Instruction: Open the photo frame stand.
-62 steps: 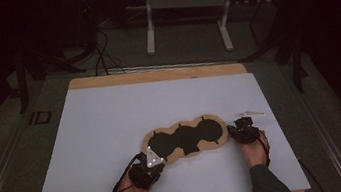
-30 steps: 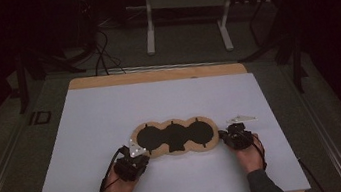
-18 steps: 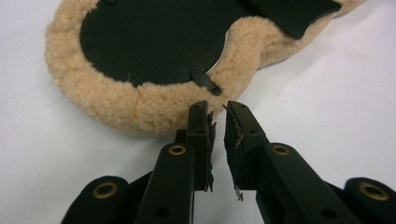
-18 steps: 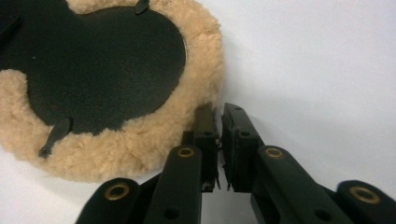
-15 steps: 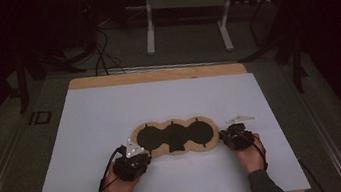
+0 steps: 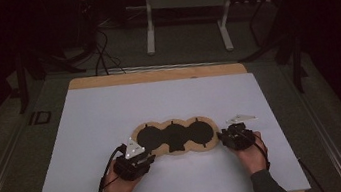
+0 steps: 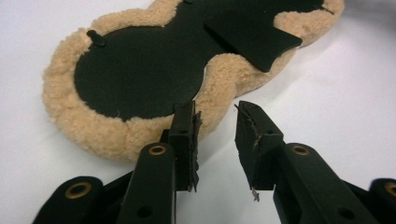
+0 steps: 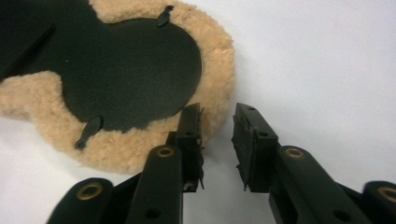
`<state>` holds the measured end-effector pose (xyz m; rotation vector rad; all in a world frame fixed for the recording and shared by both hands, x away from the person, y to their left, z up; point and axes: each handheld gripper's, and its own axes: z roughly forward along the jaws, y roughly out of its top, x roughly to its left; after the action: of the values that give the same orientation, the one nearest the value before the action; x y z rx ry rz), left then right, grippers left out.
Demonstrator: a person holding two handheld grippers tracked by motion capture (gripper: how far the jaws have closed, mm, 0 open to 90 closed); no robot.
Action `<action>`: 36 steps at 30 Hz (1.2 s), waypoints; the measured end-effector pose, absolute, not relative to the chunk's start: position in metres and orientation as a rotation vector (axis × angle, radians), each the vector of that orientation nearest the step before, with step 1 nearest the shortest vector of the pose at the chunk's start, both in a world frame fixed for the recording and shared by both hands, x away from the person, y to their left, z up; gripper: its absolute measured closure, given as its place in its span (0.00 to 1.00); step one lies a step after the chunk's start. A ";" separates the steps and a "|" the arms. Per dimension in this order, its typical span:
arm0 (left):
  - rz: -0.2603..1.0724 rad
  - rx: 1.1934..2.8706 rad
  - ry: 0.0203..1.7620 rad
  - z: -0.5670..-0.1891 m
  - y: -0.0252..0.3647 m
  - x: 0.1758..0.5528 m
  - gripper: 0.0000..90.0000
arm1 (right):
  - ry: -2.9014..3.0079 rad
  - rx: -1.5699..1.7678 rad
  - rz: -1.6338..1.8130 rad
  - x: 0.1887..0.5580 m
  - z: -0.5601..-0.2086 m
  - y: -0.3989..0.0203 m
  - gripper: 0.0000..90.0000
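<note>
A flat pad of tan fleece with three joined black round lobes lies on the white sheet near the front. My left gripper is at its left end and my right gripper at its right end. In the left gripper view the jaws have just been opening. They stand apart at the fleece rim and no pad presses on it. The right gripper's jaws have also been opening. They stand open beside the fleece rim, with bare white sheet between them.
The white sheet covers a wooden tabletop whose edge shows at the back. A dark label lies off the sheet's left side. A metal stand and cables are on the floor beyond the table.
The pad went from tilted and farther right to lying level, a little to the left. Both hands came down with it and have stayed at its ends since.
</note>
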<state>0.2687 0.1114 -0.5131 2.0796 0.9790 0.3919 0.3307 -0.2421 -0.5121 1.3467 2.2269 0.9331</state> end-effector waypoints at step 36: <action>0.383 2.245 0.865 -0.528 0.065 0.280 0.99 | 2.303 1.250 0.999 0.307 -0.523 -0.242 0.62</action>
<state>0.2804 0.0645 -0.5285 2.2448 0.8649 0.3826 0.3069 -0.2424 -0.5225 1.2505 2.3032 0.9988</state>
